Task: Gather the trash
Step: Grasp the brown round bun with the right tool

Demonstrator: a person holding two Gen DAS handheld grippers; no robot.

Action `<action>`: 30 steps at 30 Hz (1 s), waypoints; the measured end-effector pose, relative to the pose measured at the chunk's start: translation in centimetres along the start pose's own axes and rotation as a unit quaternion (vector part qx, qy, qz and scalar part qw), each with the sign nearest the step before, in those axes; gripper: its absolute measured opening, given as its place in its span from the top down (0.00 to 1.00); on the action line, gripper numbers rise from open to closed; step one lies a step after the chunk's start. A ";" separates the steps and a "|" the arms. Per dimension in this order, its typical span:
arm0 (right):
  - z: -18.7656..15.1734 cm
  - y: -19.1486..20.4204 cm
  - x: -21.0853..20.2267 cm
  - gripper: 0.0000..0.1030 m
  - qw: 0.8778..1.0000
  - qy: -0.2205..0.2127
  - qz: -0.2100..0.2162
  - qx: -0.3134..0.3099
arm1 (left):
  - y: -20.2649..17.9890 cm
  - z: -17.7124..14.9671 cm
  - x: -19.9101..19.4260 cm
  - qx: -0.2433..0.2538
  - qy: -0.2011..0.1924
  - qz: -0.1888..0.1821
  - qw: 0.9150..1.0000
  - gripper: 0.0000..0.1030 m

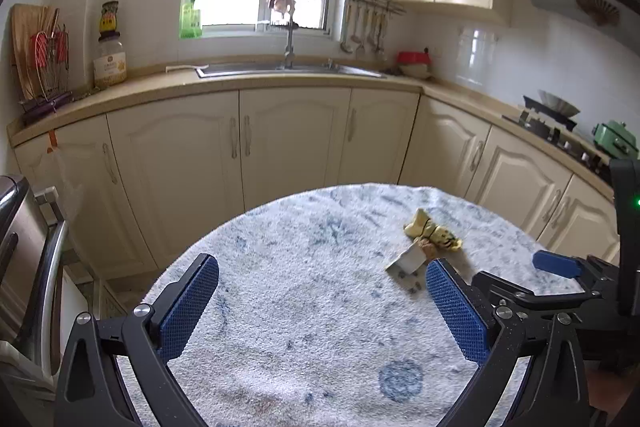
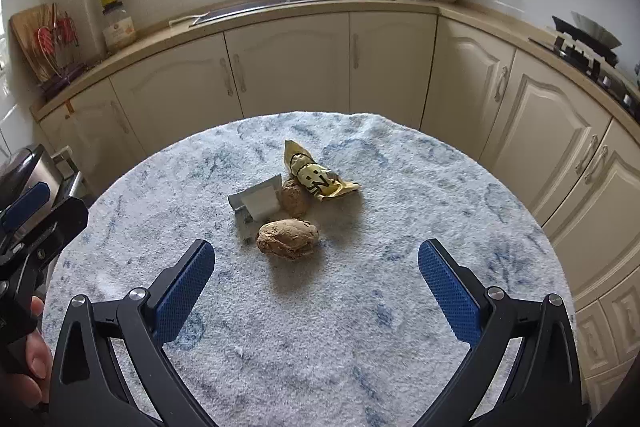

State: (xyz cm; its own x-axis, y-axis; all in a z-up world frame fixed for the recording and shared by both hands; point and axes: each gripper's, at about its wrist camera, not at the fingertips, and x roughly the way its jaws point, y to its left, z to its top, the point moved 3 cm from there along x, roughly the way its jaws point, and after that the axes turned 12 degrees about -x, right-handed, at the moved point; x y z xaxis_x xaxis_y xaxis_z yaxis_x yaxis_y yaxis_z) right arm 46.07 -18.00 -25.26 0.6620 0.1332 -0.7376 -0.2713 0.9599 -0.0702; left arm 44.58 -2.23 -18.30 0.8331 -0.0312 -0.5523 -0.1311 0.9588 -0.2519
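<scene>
We hold both jaws wide apart over the round fuzzy white-and-blue desk (image 2: 420, 227), ready to grab the brown crumpled paper lump (image 2: 287, 238) first.

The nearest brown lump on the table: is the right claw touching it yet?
Apart. In the right wrist view, the brown lump lies ahead of the right claw, whose open fingers show bare towel between them and it.
</scene>
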 end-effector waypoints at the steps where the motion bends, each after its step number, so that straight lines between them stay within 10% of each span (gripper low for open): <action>1: 0.1 0.2 0.8 0.07 1.000 0.006 0.004 -0.004 | 0.1 0.0 0.6 -0.001 0.005 0.001 1.000 0.01; 8: -0.1 0.7 4.3 0.19 0.999 0.033 0.024 -0.008 | 0.5 -0.2 3.8 -0.008 0.029 0.004 1.000 0.01; 14: -0.5 1.5 5.5 0.55 0.998 0.043 0.032 -0.031 | 0.7 -0.3 6.7 -0.011 0.065 0.002 0.998 0.01; 30: -0.8 -2.0 4.0 0.56 0.998 0.005 0.056 0.038 | -1.9 0.9 8.1 0.037 0.079 -0.012 0.996 0.01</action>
State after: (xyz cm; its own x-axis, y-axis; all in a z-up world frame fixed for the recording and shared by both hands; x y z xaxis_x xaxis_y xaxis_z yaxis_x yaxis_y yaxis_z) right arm 48.72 -19.59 -28.61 0.6232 0.2380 -0.7450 -0.2893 0.9551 0.0631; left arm 52.07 -4.08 -21.63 0.7399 -0.0924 -0.6663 -0.0674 0.9753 -0.2102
